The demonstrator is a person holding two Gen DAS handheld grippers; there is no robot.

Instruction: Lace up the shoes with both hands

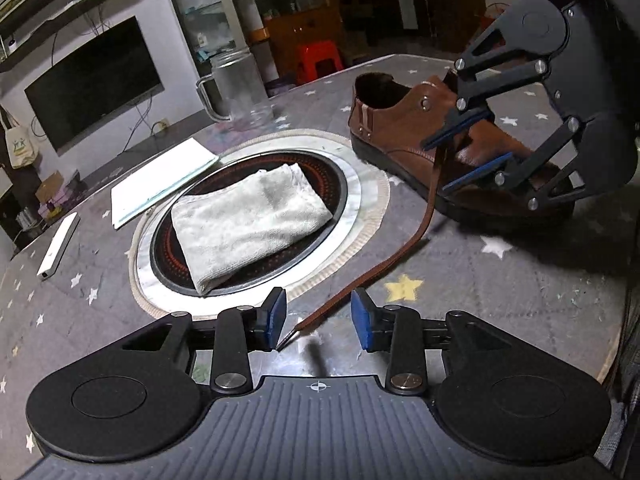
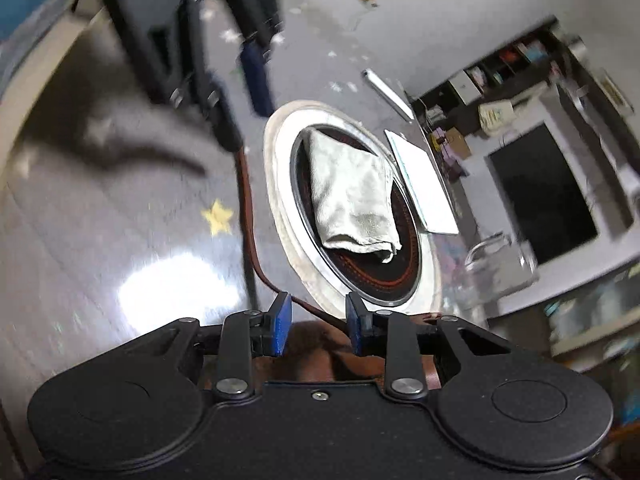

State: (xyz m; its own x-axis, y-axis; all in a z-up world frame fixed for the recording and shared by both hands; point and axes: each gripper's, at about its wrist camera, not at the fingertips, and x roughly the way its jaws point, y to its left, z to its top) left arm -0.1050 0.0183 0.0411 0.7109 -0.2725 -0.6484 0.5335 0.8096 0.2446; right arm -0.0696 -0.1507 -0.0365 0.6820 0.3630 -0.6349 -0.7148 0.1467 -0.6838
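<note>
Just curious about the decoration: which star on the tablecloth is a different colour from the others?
The yellow star beside the brown shoelace; every other star on the grey tablecloth is white.

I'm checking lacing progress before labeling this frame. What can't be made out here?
- Eyelets of the shoe: left wrist view, hidden behind the right gripper.
- Shoe: right wrist view, mostly under the gripper body.
- Left gripper on the lace: right wrist view, motion-blurred.

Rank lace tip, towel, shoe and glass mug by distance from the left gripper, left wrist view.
From the left gripper:
1. Lace tip, between its open fingers.
2. Towel, ahead-left on the round plate.
3. Shoe, ahead-right, under the right gripper.
4. Glass mug, far, left of centre.
</note>
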